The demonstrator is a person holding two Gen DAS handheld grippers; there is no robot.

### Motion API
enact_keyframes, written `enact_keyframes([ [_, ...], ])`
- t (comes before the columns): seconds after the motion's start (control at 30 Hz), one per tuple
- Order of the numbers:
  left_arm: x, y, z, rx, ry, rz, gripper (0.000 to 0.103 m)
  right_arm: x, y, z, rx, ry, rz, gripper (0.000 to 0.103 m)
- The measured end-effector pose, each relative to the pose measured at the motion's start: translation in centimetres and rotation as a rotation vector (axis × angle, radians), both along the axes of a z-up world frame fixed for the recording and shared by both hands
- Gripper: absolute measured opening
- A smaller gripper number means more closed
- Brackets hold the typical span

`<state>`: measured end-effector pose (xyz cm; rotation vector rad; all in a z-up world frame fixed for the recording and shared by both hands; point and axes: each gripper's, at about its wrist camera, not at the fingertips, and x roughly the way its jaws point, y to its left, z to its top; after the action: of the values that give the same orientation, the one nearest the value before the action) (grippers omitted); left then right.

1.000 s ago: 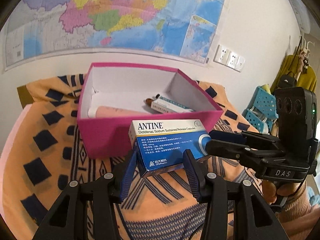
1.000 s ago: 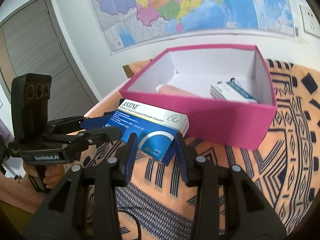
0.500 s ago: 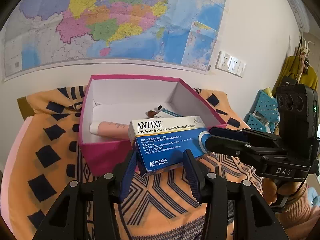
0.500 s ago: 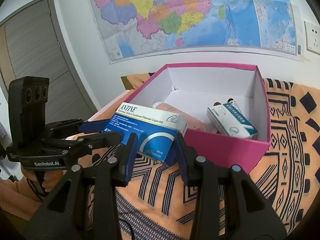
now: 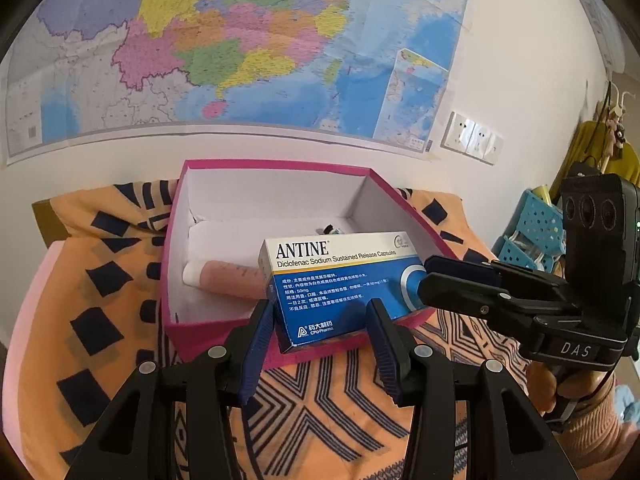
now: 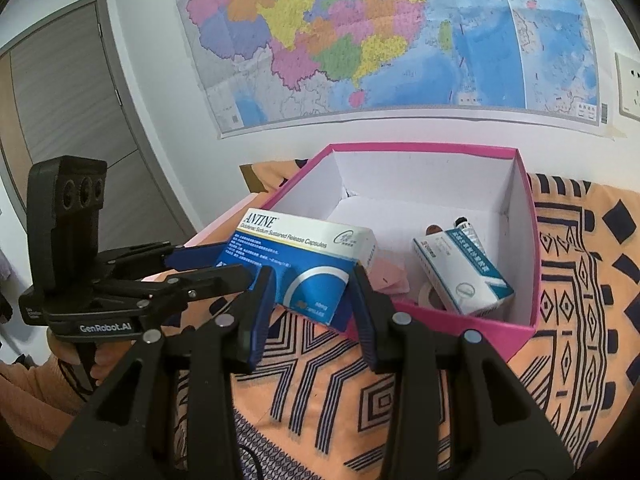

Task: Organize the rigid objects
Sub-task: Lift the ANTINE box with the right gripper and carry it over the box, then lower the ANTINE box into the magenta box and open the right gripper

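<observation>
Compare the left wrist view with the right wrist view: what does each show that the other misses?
Left wrist only: the right gripper coming in from the side onto the ANTINE box, plus a blue basket at the far right. Right wrist only: the left gripper from the side, a grey door, and a white-and-teal carton inside the pink box. Both share: the ANTINE box held by both grippers, the pink box, the wall map.

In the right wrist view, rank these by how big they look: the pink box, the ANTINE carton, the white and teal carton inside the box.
Largest to smallest, as they look:
1. pink box
2. ANTINE carton
3. white and teal carton

The ANTINE carton is held nearer the camera, so its lead over the other carton is unsure.
</observation>
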<state>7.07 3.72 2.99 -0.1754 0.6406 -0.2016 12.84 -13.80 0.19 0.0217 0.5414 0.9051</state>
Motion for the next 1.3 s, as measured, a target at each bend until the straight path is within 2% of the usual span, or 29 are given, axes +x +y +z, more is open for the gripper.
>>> enact_keyframes([
  [0.63,1.8,0.9,0.2,0.020,-0.007,0.028,0.047,1.7,1.0,0.1,-0.007,0.004,-0.004,0.041],
  [1.3,4.0,1.7,-0.1,0.003,0.016,0.040,0.048,3.1,1.7,-0.4,-0.003,0.029,-0.014,0.041],
])
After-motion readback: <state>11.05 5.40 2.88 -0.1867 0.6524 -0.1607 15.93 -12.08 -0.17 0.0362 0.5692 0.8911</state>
